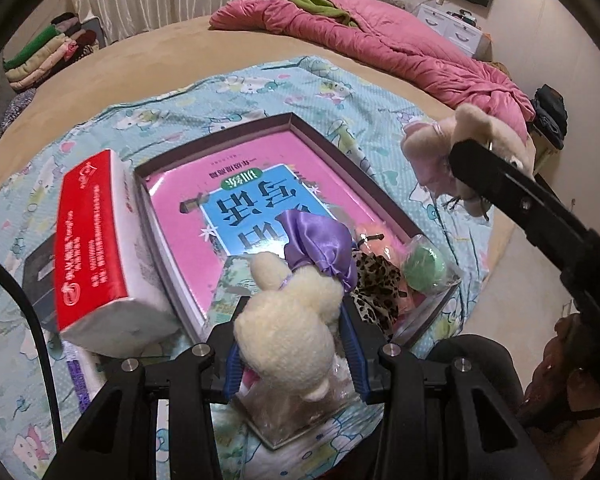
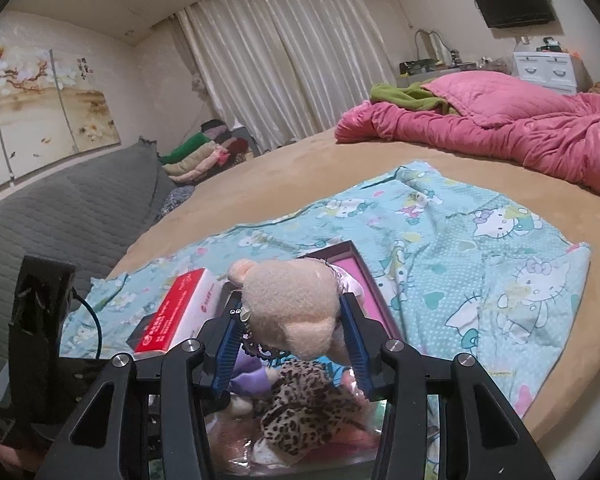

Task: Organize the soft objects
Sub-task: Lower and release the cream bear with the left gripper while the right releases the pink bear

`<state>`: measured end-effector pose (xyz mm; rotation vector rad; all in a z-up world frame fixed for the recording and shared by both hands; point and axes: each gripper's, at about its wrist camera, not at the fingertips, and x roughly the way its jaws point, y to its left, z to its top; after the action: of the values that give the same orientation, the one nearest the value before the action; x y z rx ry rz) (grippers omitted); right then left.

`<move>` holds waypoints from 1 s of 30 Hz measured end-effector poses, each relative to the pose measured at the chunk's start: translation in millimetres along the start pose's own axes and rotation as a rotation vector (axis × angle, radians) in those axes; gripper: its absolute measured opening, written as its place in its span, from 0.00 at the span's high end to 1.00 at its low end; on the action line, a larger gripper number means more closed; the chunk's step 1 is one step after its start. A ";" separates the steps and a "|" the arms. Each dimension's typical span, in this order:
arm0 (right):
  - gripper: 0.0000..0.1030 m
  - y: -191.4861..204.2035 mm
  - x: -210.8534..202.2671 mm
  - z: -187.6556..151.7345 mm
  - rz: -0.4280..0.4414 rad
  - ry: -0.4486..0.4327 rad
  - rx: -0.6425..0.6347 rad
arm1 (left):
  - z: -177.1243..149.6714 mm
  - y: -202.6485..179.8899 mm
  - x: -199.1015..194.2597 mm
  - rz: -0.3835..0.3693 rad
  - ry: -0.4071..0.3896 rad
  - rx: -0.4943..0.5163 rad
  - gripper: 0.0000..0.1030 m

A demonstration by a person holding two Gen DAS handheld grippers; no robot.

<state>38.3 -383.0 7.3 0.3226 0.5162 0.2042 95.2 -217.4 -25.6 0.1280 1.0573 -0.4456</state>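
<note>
My left gripper (image 1: 296, 328) is shut on a cream plush toy in a purple satin dress (image 1: 288, 320), held low over the near corner of a dark shallow box (image 1: 220, 136). Inside the box lie a pink book (image 1: 204, 200), a leopard-print soft item (image 1: 376, 292) and a green round thing in a clear wrapper (image 1: 424, 268). My right gripper (image 2: 296, 320) is shut on a beige plush bear (image 2: 296, 308), which hangs over the same box (image 2: 376, 280); in the left wrist view this bear (image 1: 476, 128) sits at the upper right. Below it lie the leopard item (image 2: 304, 408) and the purple-dressed toy (image 2: 248, 372).
A red and white tissue pack (image 1: 100, 248) leans on the box's left side, on a teal cartoon-print cloth (image 1: 340, 92) spread over the tan bed (image 1: 160, 60). A pink quilt (image 1: 400, 52) lies at the far side. Folded clothes (image 1: 48, 56) are stacked by the curtains.
</note>
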 end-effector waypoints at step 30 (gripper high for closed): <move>0.50 5.3 71.3 -28.8 -0.044 0.251 -0.136 | -2.9 20.1 25.8 -0.009 0.037 -0.043 0.58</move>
<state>83.6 -351.5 -46.6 0.1532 0.7527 0.2376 111.8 -205.8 -51.5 0.0935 1.1035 -0.4293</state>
